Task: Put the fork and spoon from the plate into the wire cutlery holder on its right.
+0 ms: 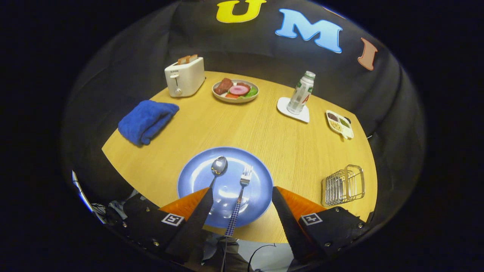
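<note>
Fork [242, 192] and spoon [217, 169] on plate [193, 177] | tool [242, 196] wide, empty, above plate

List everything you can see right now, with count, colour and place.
plate: 1, blue, between the jaws
spoon: 1, silver, on plate, left of fork
fork: 1, silver with checked handle, on plate
cutlery holder: 1, silver wire, right of plate
towel: 1, blue, folded, left
toaster: 1, white, far left
food plate: 1, far centre
bottle: 1, clear, on white coaster
snack tray: 1, white, far right
table: 1, wood
gripper: 1, jaws open over plate
</note>
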{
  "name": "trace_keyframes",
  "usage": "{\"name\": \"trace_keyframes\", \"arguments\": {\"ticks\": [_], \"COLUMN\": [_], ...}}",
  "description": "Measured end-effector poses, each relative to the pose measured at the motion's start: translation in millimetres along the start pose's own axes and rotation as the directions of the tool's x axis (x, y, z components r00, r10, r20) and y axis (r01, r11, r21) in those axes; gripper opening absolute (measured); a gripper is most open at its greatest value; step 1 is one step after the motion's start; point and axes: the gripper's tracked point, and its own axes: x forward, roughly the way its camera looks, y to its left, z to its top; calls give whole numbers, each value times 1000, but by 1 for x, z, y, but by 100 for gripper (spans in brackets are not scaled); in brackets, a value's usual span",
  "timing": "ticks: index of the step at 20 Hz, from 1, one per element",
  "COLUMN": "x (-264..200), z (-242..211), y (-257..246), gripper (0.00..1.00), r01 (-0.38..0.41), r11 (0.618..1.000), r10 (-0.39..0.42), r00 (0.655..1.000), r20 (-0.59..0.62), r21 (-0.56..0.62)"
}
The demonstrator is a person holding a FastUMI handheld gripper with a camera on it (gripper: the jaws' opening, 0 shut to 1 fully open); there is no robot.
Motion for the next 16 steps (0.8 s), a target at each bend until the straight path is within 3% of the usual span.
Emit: {"name": "trace_keyframes", "arguments": {"ticks": [5, 10, 12, 16], "x": [25, 42, 42, 49], "z": [-35, -44, -44, -56], "y": [8, 7, 4, 5], "gripper": [96, 95, 71, 68], "r01": [-41, -48, -43, -43], "r11": [999, 999, 999, 999], "r10": [43, 46, 42, 32], "r00": [987, 977, 971, 945], "r20": [-152, -210, -237, -326], "r21": [11, -3, -2, -26]}}
